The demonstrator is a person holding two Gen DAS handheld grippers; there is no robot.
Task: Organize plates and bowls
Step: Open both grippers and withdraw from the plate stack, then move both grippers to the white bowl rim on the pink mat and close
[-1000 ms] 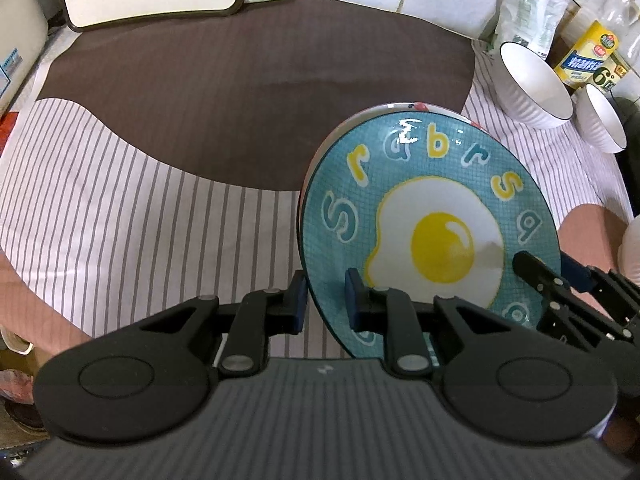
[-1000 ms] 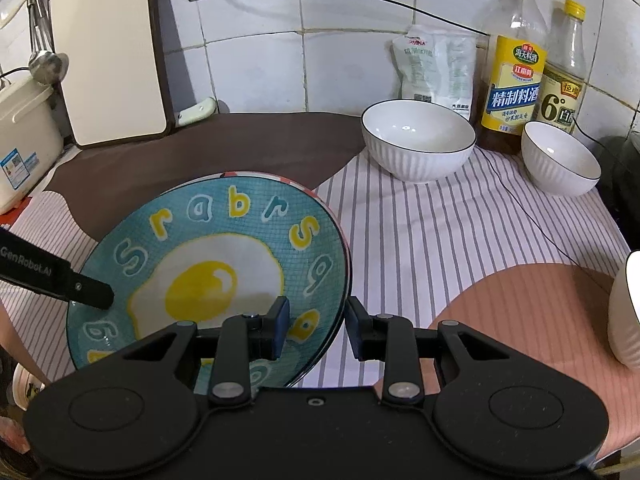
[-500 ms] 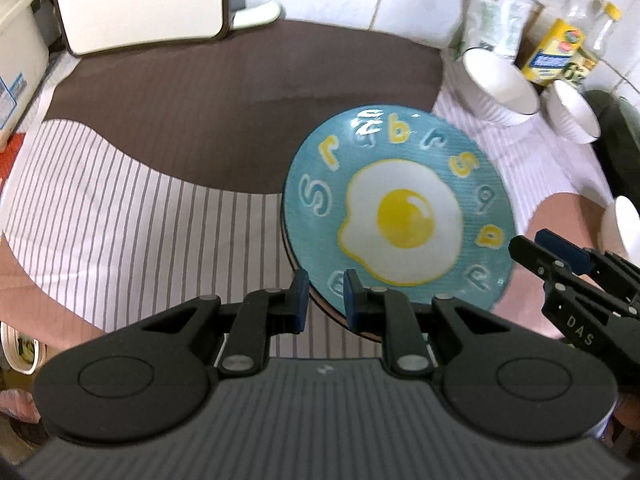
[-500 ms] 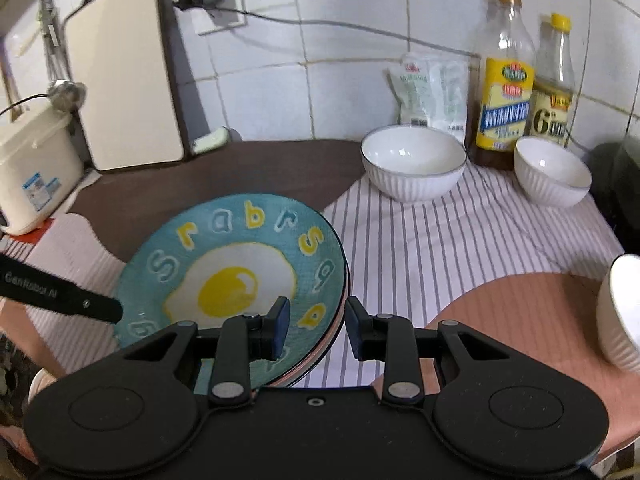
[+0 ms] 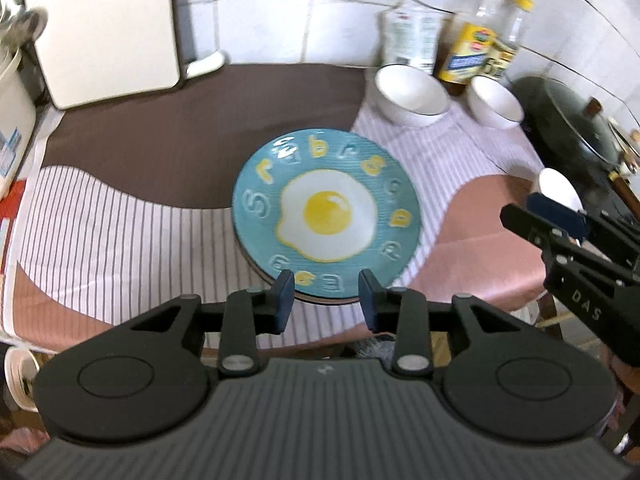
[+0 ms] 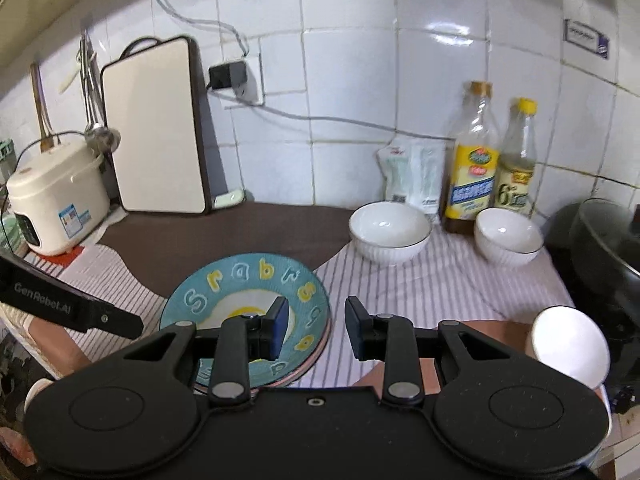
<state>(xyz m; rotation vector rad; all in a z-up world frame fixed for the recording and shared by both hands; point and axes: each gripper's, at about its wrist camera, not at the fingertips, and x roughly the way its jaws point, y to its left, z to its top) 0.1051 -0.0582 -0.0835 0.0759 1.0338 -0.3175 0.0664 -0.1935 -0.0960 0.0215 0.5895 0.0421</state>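
A blue plate with a fried-egg picture [image 5: 326, 216] lies flat on another plate on the striped cloth; it also shows in the right wrist view [image 6: 240, 292]. My left gripper [image 5: 326, 300] is open and empty, just above the plate's near rim. My right gripper [image 6: 316, 324] is open and empty, raised above the plate's right side. Two white bowls [image 6: 390, 230] [image 6: 508, 236] stand at the back by the bottles. A third white bowl [image 6: 568, 344] lies on its side at the right edge.
A cutting board [image 6: 156, 128] leans on the tiled wall, a rice cooker [image 6: 56, 196] stands at the left. Two oil bottles [image 6: 472, 160] and a white pouch [image 6: 412, 176] stand at the back. A dark pot with a lid [image 5: 576, 128] sits at the right.
The blue plate went from tilted in both grippers to lying flat on the lower plate. Both grippers opened, let go and pulled back and up.
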